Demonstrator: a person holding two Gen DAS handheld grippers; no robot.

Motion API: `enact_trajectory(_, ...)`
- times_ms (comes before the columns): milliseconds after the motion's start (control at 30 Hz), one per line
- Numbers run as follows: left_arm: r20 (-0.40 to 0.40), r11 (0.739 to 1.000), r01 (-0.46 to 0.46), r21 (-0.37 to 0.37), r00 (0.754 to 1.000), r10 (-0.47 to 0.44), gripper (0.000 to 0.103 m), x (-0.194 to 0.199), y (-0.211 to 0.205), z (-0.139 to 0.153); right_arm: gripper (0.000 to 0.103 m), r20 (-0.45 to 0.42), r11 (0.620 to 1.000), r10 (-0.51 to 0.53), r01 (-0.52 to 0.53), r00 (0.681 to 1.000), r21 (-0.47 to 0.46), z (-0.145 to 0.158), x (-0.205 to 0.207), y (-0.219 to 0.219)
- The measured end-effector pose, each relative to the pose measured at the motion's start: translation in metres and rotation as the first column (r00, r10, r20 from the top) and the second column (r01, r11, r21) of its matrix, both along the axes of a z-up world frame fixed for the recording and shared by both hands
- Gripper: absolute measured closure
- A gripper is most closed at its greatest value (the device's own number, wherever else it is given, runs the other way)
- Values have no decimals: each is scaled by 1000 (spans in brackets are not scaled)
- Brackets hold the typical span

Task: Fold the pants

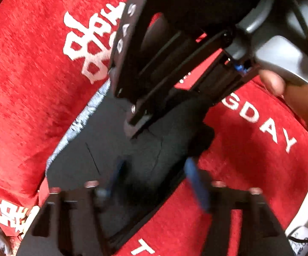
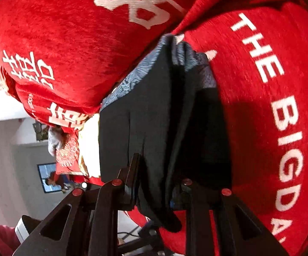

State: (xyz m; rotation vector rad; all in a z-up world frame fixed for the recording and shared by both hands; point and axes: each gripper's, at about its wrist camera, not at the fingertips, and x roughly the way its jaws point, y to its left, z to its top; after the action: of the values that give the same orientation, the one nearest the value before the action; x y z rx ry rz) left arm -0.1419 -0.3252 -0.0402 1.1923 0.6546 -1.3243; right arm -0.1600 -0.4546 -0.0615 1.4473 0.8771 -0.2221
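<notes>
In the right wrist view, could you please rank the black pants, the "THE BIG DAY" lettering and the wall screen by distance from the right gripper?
1. Black pants: clamped in the right gripper.
2. "THE BIG DAY" lettering: on the red cloth, right.
3. Wall screen: background, far left.

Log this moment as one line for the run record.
stage: mid-fold | right gripper: shut on black pants | left gripper: open over pants | surface: red blanket
</notes>
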Motion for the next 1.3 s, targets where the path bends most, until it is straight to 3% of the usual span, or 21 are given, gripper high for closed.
enact_trajectory(133, 8, 1000, -1, 5, 1000, 1, 30, 13, 15, 7, 80, 9, 999, 12, -12, 1000, -34, 3, 0, 0)
enact_trajectory(300, -33, 996, -85, -12, 996, 84, 30, 49, 34, 30, 80, -58, 995, 46, -51, 997, -83, 2, -3, 2)
enact_trajectory(367, -61, 989, -144, -14, 988, 143, 30, 67, 37, 36, 69, -102, 994, 41, -50, 994, -92, 1, -8, 2)
enact_trajectory(467, -100, 962, -272, 6, 957, 272, 30, 102, 38, 36, 66, -136, 993, 35, -49, 990, -104, 10, -13, 4)
enact_trajectory(633, -156, 887, -456, 70, 873, 461, 30, 148, 41, 28, 62, -271, 971, 33, -95, 962, -219, 35, -20, 10)
enact_trajectory(767, -157, 881, -469, 64, 867, 473, 30, 158, 42, 27, 62, -331, 951, 4, -106, 944, -291, 58, -30, 24)
enact_trajectory(833, -168, 879, -472, 62, 863, 476, 30, 165, 45, 29, 74, -337, 939, -27, -92, 941, -331, 70, -31, 30)
enact_trajectory(900, -196, 869, -488, 81, 847, 494, 30, 174, 45, 28, 80, -318, 928, -52, -71, 947, -364, 80, -30, 37)
enact_trajectory(1000, -219, 845, -520, 121, 817, 534, 30, 189, 48, 24, 80, -292, 923, -71, -49, 954, -383, 92, -15, 44)
enact_trajectory(1100, -232, 816, -548, 183, 783, 577, 30, 202, 54, 16, 80, -320, 924, -32, -94, 947, -370, 85, 7, 49)
enact_trajectory(1200, -246, 799, -558, 223, 761, 600, 30, 209, 61, 10, 80, -393, 921, 7, -159, 920, -355, 69, 27, 59)
enact_trajectory(1300, -254, 792, -557, 249, 752, 609, 17, 212, 69, 7, 79, -444, 921, 11, -182, 896, -345, 54, 31, 68)
